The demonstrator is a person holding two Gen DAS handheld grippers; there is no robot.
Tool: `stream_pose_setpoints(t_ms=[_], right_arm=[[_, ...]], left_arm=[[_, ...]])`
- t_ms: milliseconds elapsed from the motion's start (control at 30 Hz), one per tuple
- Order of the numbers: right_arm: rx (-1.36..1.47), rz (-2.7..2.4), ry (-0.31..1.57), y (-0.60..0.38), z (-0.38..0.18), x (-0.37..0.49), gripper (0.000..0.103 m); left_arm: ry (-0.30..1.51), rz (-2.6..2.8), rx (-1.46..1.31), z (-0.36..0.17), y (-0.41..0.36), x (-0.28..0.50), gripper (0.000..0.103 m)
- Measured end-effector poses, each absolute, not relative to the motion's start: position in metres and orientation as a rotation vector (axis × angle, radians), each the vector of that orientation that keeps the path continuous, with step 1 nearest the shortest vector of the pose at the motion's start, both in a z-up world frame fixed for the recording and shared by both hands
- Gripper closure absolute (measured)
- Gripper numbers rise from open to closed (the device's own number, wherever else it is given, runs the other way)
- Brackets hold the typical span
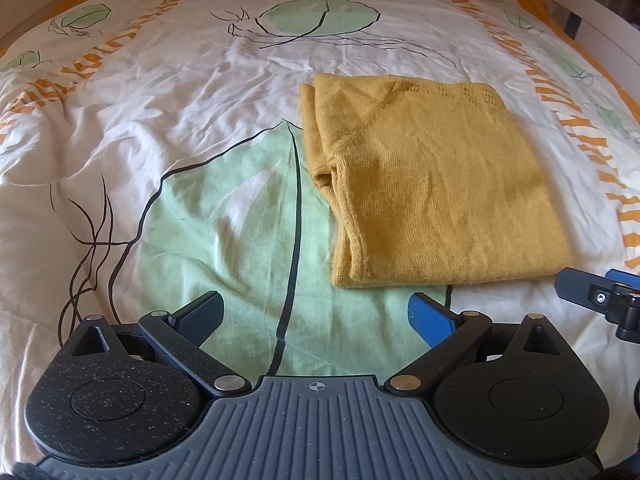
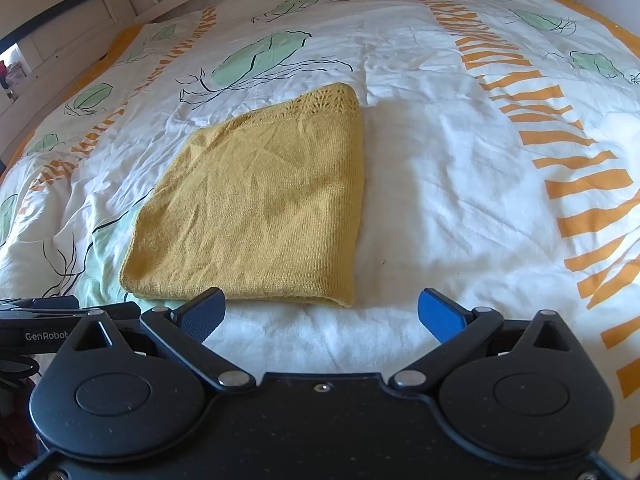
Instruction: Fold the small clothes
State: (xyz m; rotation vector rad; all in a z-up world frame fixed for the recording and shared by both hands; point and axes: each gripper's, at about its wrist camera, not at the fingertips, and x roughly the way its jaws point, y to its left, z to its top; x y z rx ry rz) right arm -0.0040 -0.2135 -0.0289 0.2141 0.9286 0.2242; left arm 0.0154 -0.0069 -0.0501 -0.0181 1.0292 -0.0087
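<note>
We see a folded mustard knit sweater (image 1: 432, 184) lying flat on the bed's leaf-print duvet cover (image 1: 160, 120), our left gripper (image 1: 318, 318) with jaws apart, holding nothing, our right gripper (image 2: 322, 314) likewise apart, both just before the sweater's near edge

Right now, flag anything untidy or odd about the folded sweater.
The mustard sweater lies folded flat on the duvet. Only its left side looks untidy: layers splay and a cuff bunches out. Both grippers are open, off it.

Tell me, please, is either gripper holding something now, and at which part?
Nothing is held. The left gripper and the right gripper are both open, short of the folded yellow sweater on the bed cover.
</note>
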Motion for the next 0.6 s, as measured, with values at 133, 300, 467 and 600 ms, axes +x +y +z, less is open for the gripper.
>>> stream_pose_setpoints(t_ms=[133, 300, 467, 600], right_arm=[[0.214, 0.226, 0.931, -0.2130, -0.0288, -0.0033, 0.001], [0.214, 0.229, 0.931, -0.2116, -0.0284, -0.0026, 0.001], [0.214, 0.228, 0.931, -0.2107, -0.0286, -0.0026, 0.001], [0.213, 0.229, 0.931, -0.2111, -0.0285, -0.0025, 0.001]], left_arm=[[1.035, -0.010, -0.019, -0.0512, -0.0061, 0.0166, 0.003], [1.042, -0.010, -0.022, -0.0524, -0.0048, 0.0169, 0.003], [1.040, -0.008, -0.018, -0.0521, -0.0046, 0.0168, 0.003], [1.040, -0.007, -0.019, -0.0517, -0.0046, 0.0173, 0.004]])
